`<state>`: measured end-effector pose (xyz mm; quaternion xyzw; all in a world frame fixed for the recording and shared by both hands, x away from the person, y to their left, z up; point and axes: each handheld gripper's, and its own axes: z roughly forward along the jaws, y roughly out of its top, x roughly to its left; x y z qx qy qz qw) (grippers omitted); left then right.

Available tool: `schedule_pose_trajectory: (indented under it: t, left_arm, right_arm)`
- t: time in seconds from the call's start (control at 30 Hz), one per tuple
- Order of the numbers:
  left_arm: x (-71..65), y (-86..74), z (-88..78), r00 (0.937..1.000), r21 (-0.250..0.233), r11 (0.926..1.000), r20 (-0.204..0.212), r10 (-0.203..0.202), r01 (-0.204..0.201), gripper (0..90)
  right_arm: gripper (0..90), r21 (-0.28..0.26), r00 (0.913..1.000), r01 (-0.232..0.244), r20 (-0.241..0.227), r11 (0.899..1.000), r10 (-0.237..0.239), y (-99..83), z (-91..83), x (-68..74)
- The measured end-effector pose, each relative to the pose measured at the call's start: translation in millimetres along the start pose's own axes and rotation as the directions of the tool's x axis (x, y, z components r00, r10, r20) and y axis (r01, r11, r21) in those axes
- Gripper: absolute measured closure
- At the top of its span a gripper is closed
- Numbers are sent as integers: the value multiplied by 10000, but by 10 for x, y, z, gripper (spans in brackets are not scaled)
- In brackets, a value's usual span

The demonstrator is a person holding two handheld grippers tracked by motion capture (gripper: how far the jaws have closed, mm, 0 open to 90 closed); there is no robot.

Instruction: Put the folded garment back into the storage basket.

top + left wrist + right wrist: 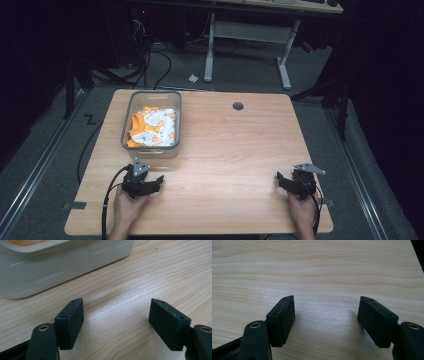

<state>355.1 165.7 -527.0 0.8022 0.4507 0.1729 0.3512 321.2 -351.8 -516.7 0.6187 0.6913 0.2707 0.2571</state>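
Our left tongs [159, 180] and right tongs [279, 177] wide, empty, low over surface [235, 150]. Risk: left tongs clip bin [151, 150] wall reaching for orange cloth [152, 127].

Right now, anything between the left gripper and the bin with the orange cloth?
Nothing visible. The left gripper, jaws open and empty, sits just in front of the grey bin; bare wooden table lies between them.

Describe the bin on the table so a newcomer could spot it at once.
On the light wooden table, look at the far-left part, just beyond the left gripper. There stands a grey rectangular plastic bin. It alone holds orange and white patterned cloth.
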Motion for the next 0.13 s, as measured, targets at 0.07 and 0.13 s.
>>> schedule_pose_trajectory:
  t: [0.07,0.13]
  left_arm:
    - [-1,0,1,10000,-8,10000,11,-28,28,284]
    - [0,0,1,10000,-6,10000,28,-29,29,280]
  right_arm:
    - [306,2,10000,-3,7,10000,3,0,0,0]
    - [306,0,10000,-4,10,10000,4,0,0,0]
